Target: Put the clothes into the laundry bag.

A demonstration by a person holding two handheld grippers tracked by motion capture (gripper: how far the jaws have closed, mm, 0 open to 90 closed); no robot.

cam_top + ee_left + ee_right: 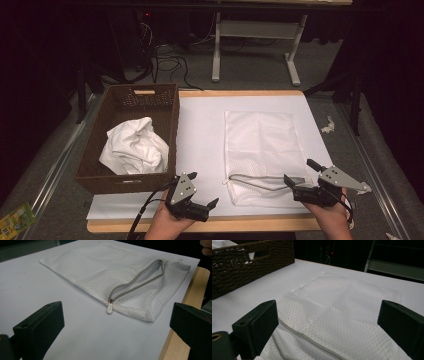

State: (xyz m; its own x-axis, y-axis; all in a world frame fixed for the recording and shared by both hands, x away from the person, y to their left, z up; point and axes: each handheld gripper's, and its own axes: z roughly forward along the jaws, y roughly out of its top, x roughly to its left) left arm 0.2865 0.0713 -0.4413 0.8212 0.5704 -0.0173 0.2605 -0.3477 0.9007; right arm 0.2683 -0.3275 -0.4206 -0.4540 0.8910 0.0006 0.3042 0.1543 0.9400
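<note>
Mesh bag: white perforated cloth, matt, grey zip. Basket, left of frame: brown woven wicker, rough. Cloth inside: white, crumpled. Table: matt white sheet, pale wood edge. Gripper jaws: matt black plastic.

White mesh laundry bag flat on table's white sheet, right of wicker basket, apart from it; grey zipper partly open along near edge.

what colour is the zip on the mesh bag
Grey, on a white mesh bag; the zip shows best in the left gripper view.
</note>
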